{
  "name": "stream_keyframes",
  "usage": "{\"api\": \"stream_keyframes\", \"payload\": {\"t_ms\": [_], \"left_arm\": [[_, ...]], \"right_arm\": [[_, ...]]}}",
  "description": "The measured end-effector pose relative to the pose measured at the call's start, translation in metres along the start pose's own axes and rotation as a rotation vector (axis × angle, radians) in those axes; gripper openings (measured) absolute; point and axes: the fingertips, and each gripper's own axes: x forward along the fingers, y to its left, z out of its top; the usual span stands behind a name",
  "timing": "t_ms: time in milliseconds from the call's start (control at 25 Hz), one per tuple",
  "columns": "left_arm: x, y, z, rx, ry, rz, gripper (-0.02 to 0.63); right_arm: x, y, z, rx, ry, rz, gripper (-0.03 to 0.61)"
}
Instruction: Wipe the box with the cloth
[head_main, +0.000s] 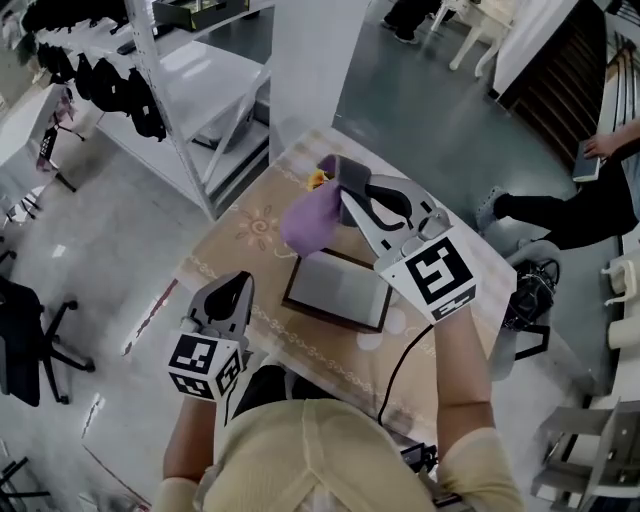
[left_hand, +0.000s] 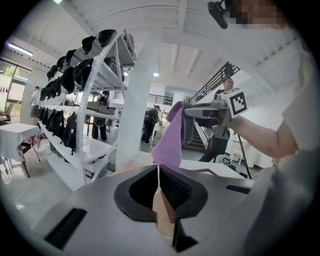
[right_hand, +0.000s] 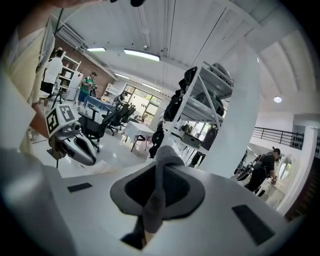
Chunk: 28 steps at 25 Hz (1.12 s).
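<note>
Patterned surface (head_main: 225, 255), box (head_main: 340, 290) at frame centre.
Your right claw (head_main: 343, 195) clamps the cloth (head_main: 312, 220) just up-left of it; your left claw (head_main: 238, 288), lower left, sits pressed together.

The right claw (right_hand: 160, 192) has its jaws pressed together on a fold of grey cloth (right_hand: 167, 154), which bulges out past the tips. Off to the left hangs the left claw (right_hand: 89, 156), its marker cube (right_hand: 60, 120) turned this way. Beyond stand a white shelf rack (right_hand: 207, 107) hung with dark items, a white pillar (right_hand: 240, 130), office chairs (right_hand: 102, 127) and a person (right_hand: 267, 167) far right.
</note>
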Motion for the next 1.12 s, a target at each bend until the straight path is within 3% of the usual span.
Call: {"api": "stream_keyframes", "payload": {"t_ms": [240,400,560,720,960,1120], "left_arm": [[-0.013,0.012,-0.009,-0.016,0.010,0.053,0.025],[-0.017,0.013,-0.015,-0.030,0.015,0.072,0.025],[-0.021,0.010,-0.019,-0.031,0.025,0.076,0.025],[-0.023,0.007,-0.025,-0.031,0.039,0.079,0.025],[-0.024,0.003,-0.028,-0.026,0.041,0.079,0.025],[-0.030,0.006,-0.029,-0.024,0.040,0.094,0.025]], "right_arm": [[0.047,0.032,-0.012,-0.145,0.046,0.118,0.038],[0.080,0.078,-0.063,-0.218,0.211,0.354,0.038],[0.095,0.113,-0.110,-0.218,0.379,0.550,0.038],[0.100,0.133,-0.129,-0.221,0.490,0.657,0.038],[0.098,0.157,-0.153,-0.336,0.705,0.785,0.038],[0.092,0.168,-0.147,-0.319,0.744,0.855,0.038]]}}
